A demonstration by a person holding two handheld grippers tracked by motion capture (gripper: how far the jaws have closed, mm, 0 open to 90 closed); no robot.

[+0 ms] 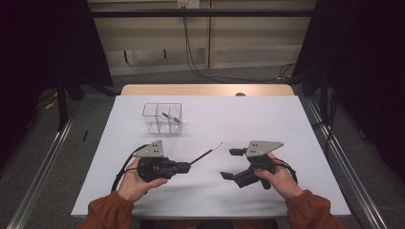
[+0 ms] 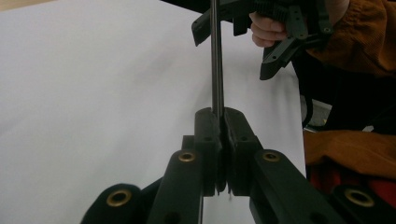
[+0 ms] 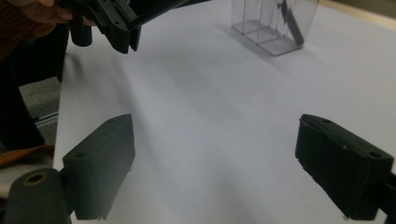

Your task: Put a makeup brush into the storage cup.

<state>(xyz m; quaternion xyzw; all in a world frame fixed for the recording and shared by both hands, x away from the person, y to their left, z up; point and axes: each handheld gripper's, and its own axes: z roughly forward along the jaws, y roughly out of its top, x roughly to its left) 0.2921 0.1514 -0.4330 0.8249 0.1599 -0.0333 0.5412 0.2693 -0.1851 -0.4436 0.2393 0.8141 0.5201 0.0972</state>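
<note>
My left jaws [image 2: 223, 140] are pressed together on a thin dark rod [image 2: 216, 60]; the rod runs straight out from between the pads and, seen from above, slants up and away from the left gripper [image 1: 184, 167] toward the right, its pale tip [image 1: 219, 143] ending in the air just short of my right gripper [image 1: 232, 163]; in the left gripper view the rod's far end crosses in front of that other gripper, whether touching it I cannot tell; my left hand [image 1: 136, 183] cradles the gripper's body low over the table [image 1: 286, 124], a black cable looping off its near side.

My right jaws [image 3: 224, 172] stand wide apart with nothing between them but bare white table; their pads [image 3: 100, 163] touch nothing; my right hand [image 1: 279, 179] holds that gripper tilted, its grey plate on top, its jaws facing the left gripper.

Farther out, beyond both sets of jaws and nearer the left pair, a clear box [image 1: 162, 118] with compartments stands on the table, well apart from the rod's tip; a small dark piece [image 3: 290, 21] leans tilted inside one compartment; which one I cannot tell for sure.
</note>
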